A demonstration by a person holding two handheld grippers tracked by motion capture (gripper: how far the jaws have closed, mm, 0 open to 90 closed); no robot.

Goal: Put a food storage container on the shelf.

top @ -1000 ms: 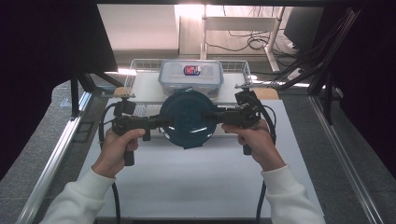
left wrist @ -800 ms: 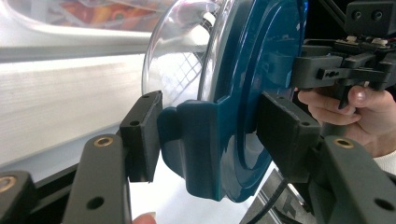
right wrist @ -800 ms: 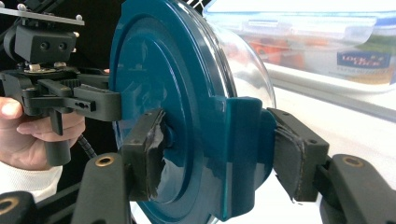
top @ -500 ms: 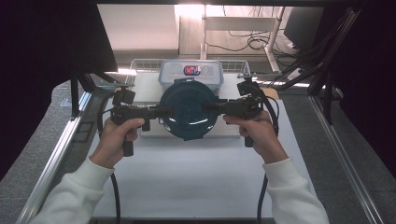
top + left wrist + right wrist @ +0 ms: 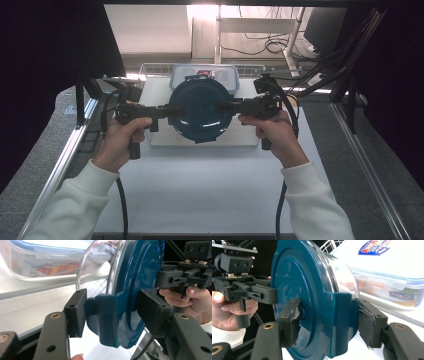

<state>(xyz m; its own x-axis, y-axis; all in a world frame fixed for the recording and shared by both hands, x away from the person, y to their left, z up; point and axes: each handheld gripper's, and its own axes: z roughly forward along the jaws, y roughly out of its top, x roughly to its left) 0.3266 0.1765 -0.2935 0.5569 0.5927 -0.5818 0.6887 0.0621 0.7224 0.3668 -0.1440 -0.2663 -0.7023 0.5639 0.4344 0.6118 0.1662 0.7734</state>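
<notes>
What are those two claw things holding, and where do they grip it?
A round glass container with a teal lid, held by its side latch tabs: left gripper on one, right gripper opposite.

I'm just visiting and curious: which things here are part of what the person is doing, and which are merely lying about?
In use:
- round glass container with teal lid, clamped at its side clips
- left gripper
- right gripper

Lying about:
- rectangular clear food box
- wire basket
- white tray

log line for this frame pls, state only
left claw: shut on round container's left lid clasp | right claw: shut on right clasp | round container: held level above tray | rectangular box: behind it
</notes>
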